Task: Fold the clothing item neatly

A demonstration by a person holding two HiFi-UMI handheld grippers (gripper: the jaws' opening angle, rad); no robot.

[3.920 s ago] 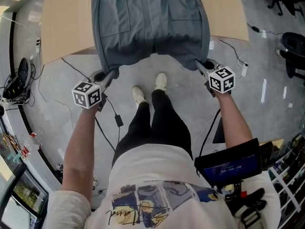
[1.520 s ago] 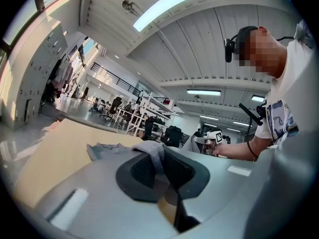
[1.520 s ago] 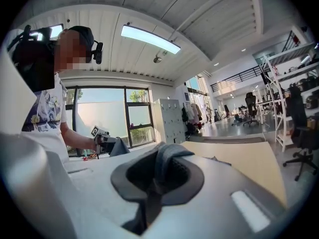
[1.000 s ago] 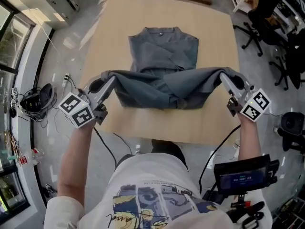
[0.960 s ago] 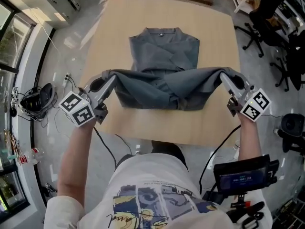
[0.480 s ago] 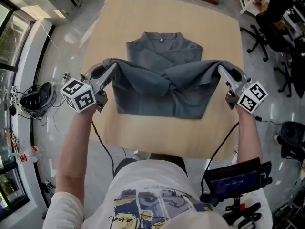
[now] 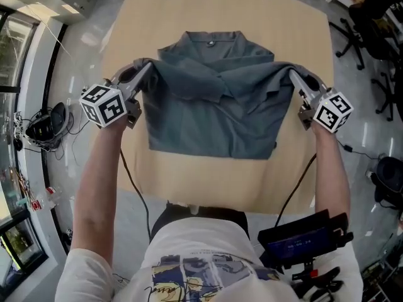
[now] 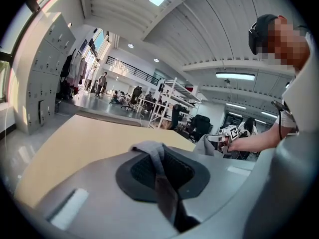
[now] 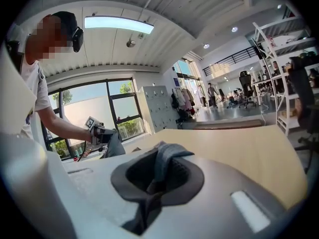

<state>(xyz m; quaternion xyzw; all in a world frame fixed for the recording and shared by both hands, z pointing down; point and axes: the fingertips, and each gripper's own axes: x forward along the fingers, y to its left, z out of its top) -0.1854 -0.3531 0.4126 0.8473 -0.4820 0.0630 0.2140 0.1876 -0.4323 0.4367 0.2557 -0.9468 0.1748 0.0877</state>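
A grey collared shirt (image 7: pixel 211 109) lies on the light wooden table (image 7: pixel 208 175), collar at the far side. Its near half is lifted and doubled back over the rest. My left gripper (image 7: pixel 142 69) is shut on the hem's left corner, which shows as a grey strip of cloth (image 8: pixel 154 156) pinched between the jaws in the left gripper view. My right gripper (image 7: pixel 292 75) is shut on the hem's right corner, a fold of cloth (image 9: pixel 164 158) between its jaws. The fabric sags between the two grippers, above the shirt's upper part.
The table's near edge (image 7: pixel 214 205) is close to the person's body. Office chairs (image 7: pixel 378 5) stand on the floor at the right, cables and gear (image 7: pixel 38 118) at the left. Bare wood shows on every side of the shirt.
Both grippers have carried the hem away from the person toward the collar and lower, so the shirt's near half now folds further over the far half.
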